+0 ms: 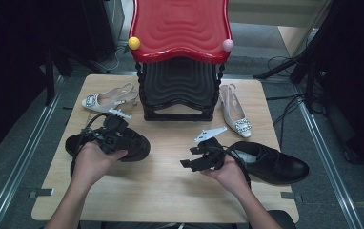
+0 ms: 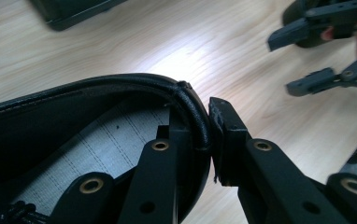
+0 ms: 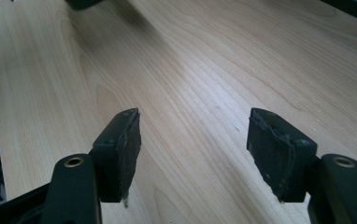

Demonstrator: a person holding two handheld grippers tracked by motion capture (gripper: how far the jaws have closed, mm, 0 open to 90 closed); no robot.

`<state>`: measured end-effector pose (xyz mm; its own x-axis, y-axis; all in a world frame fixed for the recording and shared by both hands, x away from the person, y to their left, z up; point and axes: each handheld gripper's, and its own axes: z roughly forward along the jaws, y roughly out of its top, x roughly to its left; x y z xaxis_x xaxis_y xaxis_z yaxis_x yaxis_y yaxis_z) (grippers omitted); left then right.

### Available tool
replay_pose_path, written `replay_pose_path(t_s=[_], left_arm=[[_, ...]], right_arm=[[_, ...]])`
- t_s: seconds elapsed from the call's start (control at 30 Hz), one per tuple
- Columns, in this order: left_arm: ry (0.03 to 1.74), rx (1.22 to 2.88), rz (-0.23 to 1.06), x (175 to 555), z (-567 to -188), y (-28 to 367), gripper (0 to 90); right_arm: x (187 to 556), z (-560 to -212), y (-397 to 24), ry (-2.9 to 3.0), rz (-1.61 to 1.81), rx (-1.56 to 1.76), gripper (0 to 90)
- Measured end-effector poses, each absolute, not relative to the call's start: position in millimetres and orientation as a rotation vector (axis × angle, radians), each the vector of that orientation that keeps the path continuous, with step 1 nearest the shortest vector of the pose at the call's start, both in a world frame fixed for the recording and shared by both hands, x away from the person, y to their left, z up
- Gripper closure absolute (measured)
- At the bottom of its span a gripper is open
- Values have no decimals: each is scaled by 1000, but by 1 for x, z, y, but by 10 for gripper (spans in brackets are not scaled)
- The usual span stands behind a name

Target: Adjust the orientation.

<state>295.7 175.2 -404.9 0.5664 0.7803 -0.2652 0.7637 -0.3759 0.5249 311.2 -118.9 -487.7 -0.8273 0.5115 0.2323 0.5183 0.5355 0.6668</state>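
At table's left, left hand-held gripper [image 2: 209,135] pinches black shoe [image 2: 74,121].

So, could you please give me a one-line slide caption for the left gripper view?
Left gripper pinching the collar of a black shoe above the wooden table.

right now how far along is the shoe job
Early. Nothing looks stowed on the red rack. In hand: the left gripper pinches the collar of the left black shoe. Left: the right black shoe and both pale slingbacks on the table; the right gripper is open, empty.
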Motion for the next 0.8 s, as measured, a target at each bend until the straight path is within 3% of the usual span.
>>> replay_pose_path(t_s=[0.33,0.8], left_arm=[[1125,2214,-69,305,-420,125,800],[1002,2264,-113,313,-445,74,797]], right_arm=[[310,-485,-131,-2729,-1217,-973,363],[298,-487,-152,-2712,-1228,-1080,368]])
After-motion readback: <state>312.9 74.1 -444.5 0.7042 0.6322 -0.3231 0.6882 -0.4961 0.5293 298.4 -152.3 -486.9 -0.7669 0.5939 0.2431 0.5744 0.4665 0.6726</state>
